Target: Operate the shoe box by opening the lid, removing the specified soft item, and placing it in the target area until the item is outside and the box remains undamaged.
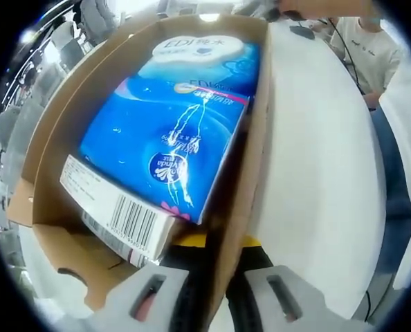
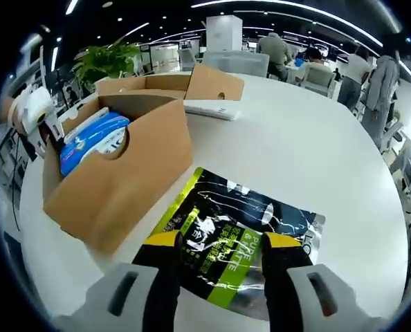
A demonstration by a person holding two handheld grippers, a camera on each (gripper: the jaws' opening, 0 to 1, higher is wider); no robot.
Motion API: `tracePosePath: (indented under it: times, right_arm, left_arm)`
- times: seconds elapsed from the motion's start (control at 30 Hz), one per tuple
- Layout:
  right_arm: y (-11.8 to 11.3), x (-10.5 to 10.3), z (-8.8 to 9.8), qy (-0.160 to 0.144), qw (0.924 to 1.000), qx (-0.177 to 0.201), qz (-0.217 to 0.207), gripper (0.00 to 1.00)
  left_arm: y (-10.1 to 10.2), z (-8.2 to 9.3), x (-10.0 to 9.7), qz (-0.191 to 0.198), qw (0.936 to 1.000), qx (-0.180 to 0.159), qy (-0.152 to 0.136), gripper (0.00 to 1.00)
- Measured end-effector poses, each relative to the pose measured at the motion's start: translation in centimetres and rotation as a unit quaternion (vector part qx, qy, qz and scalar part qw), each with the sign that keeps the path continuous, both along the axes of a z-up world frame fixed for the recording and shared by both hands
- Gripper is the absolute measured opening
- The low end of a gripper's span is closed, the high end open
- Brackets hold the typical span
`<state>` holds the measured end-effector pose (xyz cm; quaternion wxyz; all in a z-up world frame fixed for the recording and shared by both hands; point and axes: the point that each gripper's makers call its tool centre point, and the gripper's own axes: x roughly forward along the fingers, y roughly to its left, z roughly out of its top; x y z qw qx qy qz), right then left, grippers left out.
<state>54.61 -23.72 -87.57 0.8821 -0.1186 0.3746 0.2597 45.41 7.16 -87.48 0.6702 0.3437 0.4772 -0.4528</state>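
In the right gripper view, the left gripper (image 2: 36, 114) was at the far left wall of the open box (image 2: 122, 187). In the left gripper view, that gripper (image 1: 212, 252) had its jaws on either side of the box (image 1: 250, 207) wall, apparently clamping it. A blue pack (image 1: 171, 131) lay inside the box. Right of the box, a black-and-green pouch (image 2: 240, 242) lay flat on the white table (image 2: 316, 152). The right gripper (image 2: 223, 245) stood wide open over the pouch's near edge, gripping nothing.
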Motion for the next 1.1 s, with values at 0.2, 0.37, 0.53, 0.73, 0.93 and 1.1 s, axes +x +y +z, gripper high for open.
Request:
tracePosePath:
  times: [0.2, 0.37, 0.53, 0.73, 0.93, 1.1]
  right_arm:
    - [0.4, 0.4, 1.9, -0.014, 0.9996, 0.017, -0.017, 0.47]
    - [1.9, 0.8, 7.4, -0.06, 0.9973, 0.029, -0.03, 0.47]
    - [4.6, 0.3, 11.0, -0.074, 0.9957, 0.047, -0.03, 0.47]
    - [7.7, -1.5, 13.0, -0.039, 0.9966, 0.056, -0.047, 0.58]
    - [10.3, -2.3, 13.1, 0.002, 0.9957, 0.052, -0.077, 0.66]
    - [11.9, -1.8, 12.7, 0.026, 0.9946, 0.034, -0.095, 0.7]
  left_arm:
    - [-0.2, 0.1, -0.3, 0.001, 1.0, 0.0, 0.0, 0.06]
    - [-0.2, 0.1, -0.3, 0.003, 1.0, 0.002, 0.002, 0.06]
    - [-0.1, 0.2, -0.3, -0.002, 1.0, 0.001, -0.004, 0.06]
    - [-0.1, 0.1, 0.0, -0.009, 0.9999, 0.001, -0.007, 0.06]
    - [-0.2, -0.2, 0.1, -0.008, 1.0, 0.002, -0.006, 0.06]
    - [-0.3, -0.3, 0.0, -0.014, 0.9999, 0.001, -0.008, 0.06]
